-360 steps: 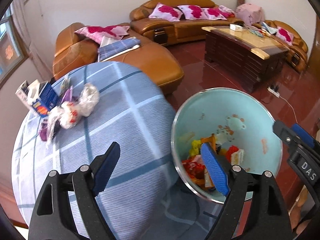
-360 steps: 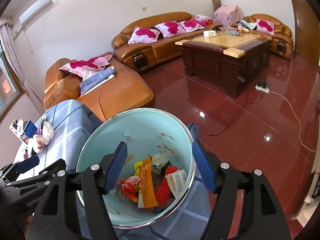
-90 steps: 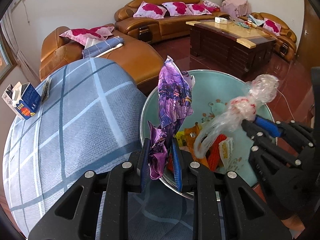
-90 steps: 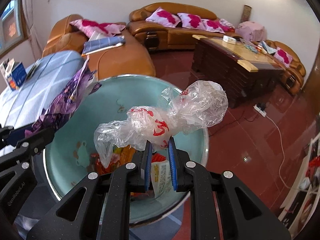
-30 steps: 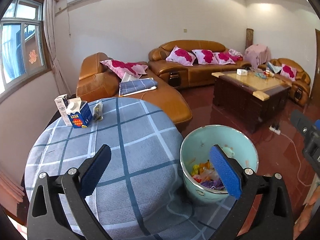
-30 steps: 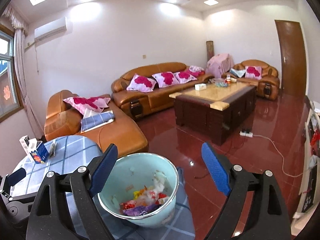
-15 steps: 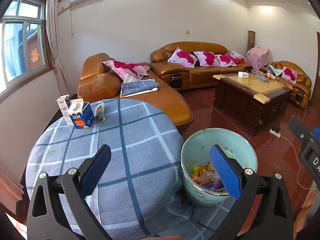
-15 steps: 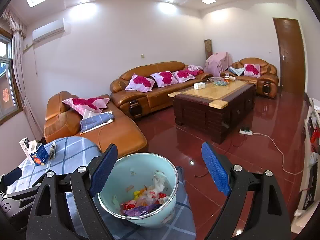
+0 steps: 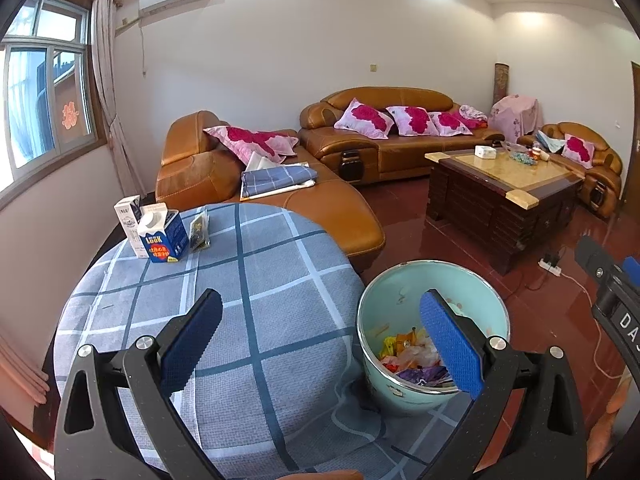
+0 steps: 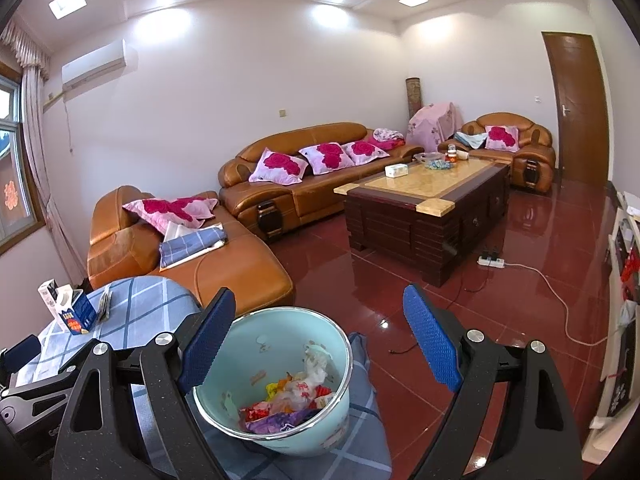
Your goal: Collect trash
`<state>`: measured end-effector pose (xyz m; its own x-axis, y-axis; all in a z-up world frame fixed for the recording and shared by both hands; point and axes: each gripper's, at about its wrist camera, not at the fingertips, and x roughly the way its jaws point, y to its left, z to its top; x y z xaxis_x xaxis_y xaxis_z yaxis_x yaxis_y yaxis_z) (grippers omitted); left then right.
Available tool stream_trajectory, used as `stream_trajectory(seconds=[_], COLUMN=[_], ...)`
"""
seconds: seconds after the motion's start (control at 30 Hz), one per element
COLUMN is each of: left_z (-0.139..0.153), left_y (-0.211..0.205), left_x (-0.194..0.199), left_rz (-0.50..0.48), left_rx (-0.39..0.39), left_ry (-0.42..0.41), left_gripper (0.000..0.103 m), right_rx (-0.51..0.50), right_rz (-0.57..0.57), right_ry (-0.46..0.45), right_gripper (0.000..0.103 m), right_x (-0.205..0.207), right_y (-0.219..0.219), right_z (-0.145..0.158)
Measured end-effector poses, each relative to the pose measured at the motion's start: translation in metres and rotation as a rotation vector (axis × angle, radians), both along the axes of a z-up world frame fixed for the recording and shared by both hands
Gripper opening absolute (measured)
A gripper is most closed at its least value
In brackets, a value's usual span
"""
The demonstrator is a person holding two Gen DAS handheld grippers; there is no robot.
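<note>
Both the left gripper (image 9: 316, 340) and the right gripper (image 10: 316, 338) hang with fingers spread wide and nothing between them, above the pale green bin (image 9: 434, 280) that stands at the near right edge of the round table (image 9: 256, 280), its trash (image 10: 292, 400) heaped at the bottom. The next pick is probably the cartons (image 9: 158, 232) at the table's far left edge; approach low, close across a narrow side, and carry it clear of the bin's rim. Beyond lie brown sofas (image 10: 304, 188) and a red tiled floor.
</note>
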<state>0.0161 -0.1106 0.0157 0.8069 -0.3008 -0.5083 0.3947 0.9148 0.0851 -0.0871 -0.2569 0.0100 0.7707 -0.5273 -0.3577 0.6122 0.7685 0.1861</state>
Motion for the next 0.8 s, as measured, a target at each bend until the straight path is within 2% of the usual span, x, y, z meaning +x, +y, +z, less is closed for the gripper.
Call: stream_trajectory(seconds=[0.8], left_z=[0.0030], left_y=[0.0009], left_x=[-0.0053], left_rz=[-0.001], left_rx=[0.005], left_ry=[-0.012], left_gripper=[0.097], right_rx=[0.011], right_rz=[-0.009], right_ry=[-0.005], right_gripper=[0.085], right_x=[-0.0013], right_y=[-0.0015], right_z=[0.0028])
